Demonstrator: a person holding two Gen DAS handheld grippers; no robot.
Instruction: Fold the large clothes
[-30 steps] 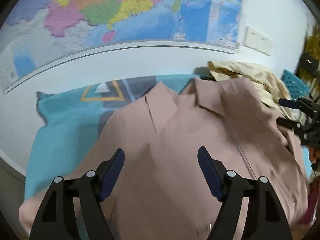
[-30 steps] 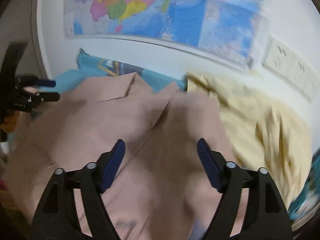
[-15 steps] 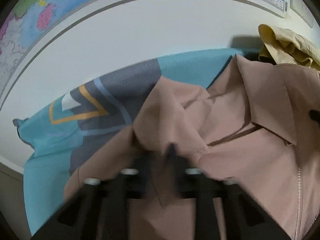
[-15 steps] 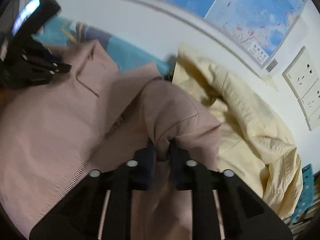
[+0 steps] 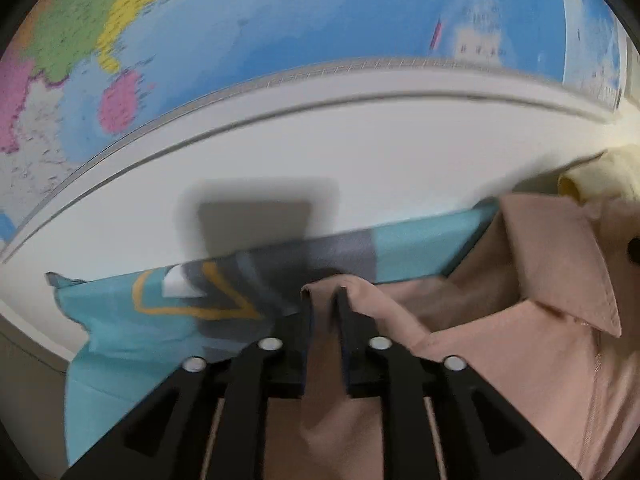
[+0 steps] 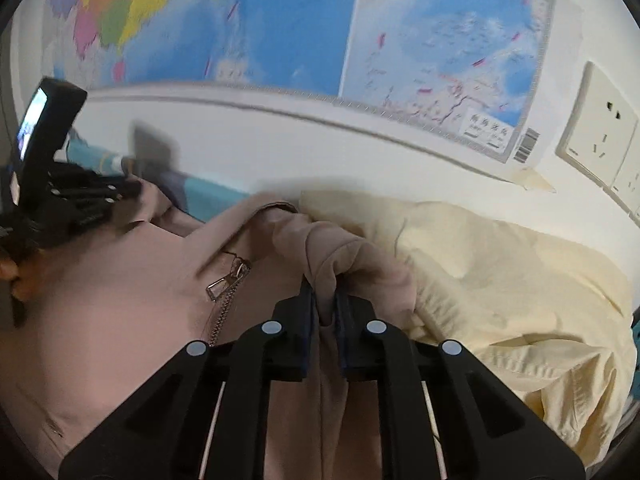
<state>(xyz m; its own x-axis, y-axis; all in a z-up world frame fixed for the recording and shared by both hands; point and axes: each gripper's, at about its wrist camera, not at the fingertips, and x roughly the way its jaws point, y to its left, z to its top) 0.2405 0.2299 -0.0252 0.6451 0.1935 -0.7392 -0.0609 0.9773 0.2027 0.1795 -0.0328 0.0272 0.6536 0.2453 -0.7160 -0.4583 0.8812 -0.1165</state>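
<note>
Both tools look alike — the left gripper [image 5: 323, 312] and right gripper [image 6: 327, 307] have matte black plastic arms with triangular cut-outs, four round silver screws across the linkage, and dark blue pads [image 6: 309, 312] lining the fingers.

Ahead of me a map [image 5: 320, 20] hangs on the white wall [image 5: 360, 148], its lower edge curving across both views. A teal cloth [image 5: 120, 332] with a grey and yellow pattern lies beneath it. On the right I see a socket [image 6: 600, 136] beside the map's barcode corner.
</note>
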